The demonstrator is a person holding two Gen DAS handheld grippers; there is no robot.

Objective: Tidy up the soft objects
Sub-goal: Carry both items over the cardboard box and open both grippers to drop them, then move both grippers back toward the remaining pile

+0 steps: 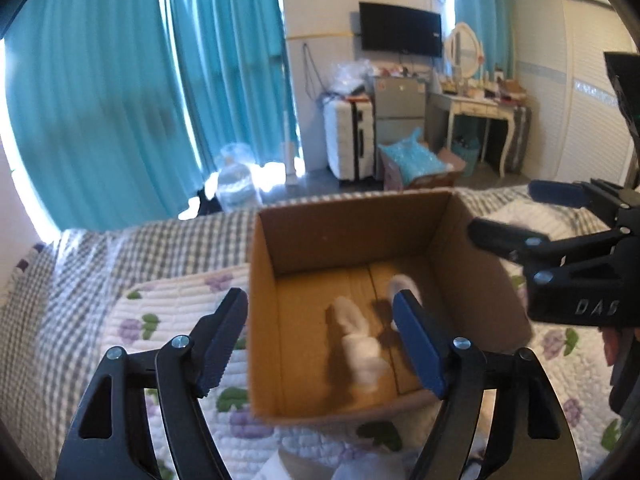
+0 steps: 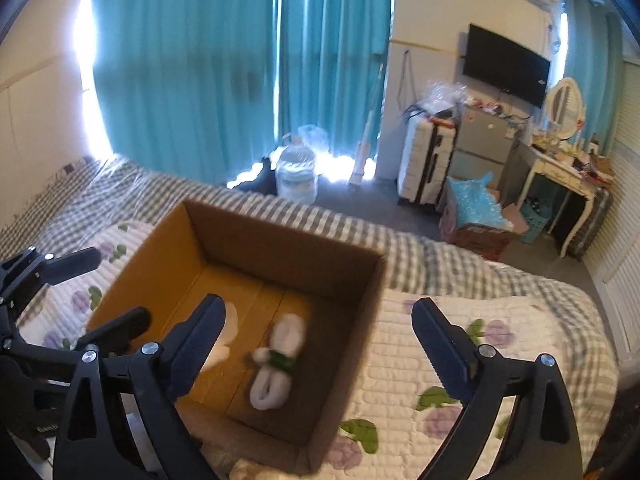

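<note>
An open cardboard box (image 1: 264, 320) (image 2: 344, 340) stands on the quilted bed. A white rolled sock bundle (image 1: 360, 344) with a green band (image 2: 280, 360) lies on the box floor. A second white soft item (image 1: 404, 284) (image 2: 230, 320) lies beside it, partly hidden by a finger. My left gripper (image 1: 320, 344) is open and empty above the box's near side. My right gripper (image 2: 320, 344) is open and empty over the box's right wall; it also shows in the left wrist view (image 1: 500, 212). My left gripper shows in the right wrist view (image 2: 116, 292).
The bed (image 2: 460, 360) has a white floral quilt over a grey checked cover (image 1: 80, 272). Some white fabric (image 1: 360, 468) lies in front of the box. Beyond are teal curtains, a water jug (image 2: 298, 176), a suitcase (image 1: 348, 144), a dressing table and a wardrobe.
</note>
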